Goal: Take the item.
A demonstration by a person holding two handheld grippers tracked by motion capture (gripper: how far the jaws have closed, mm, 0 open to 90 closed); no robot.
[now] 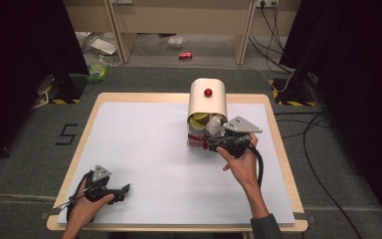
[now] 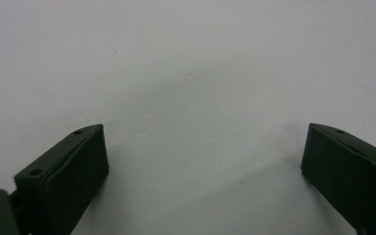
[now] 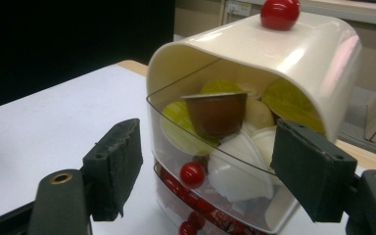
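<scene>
A cream dispenser (image 1: 208, 102) with a red knob (image 1: 208, 92) on top stands at the far middle of the white table (image 1: 144, 149). In the right gripper view the dispenser (image 3: 293, 54) has a clear upper drawer (image 3: 176, 105) pulled out, full of yellow, white and brown capsules (image 3: 216, 112), with a small red knob (image 3: 192, 174) on its front. A lower drawer (image 3: 210, 215) holds red items. My right gripper (image 1: 210, 144) (image 3: 208, 142) sits open just before the drawers, with its jaws to either side and touching nothing. My left gripper (image 1: 124, 189) (image 2: 203, 147) rests open and empty at the near left.
The table's wooden rim (image 1: 283, 164) frames the white sheet. Beyond the table, a red can (image 1: 185, 55) and plastic litter (image 1: 98, 69) lie on the floor. Cables (image 1: 313, 144) run along the right side, and black stands (image 1: 69, 84) sit at both far corners.
</scene>
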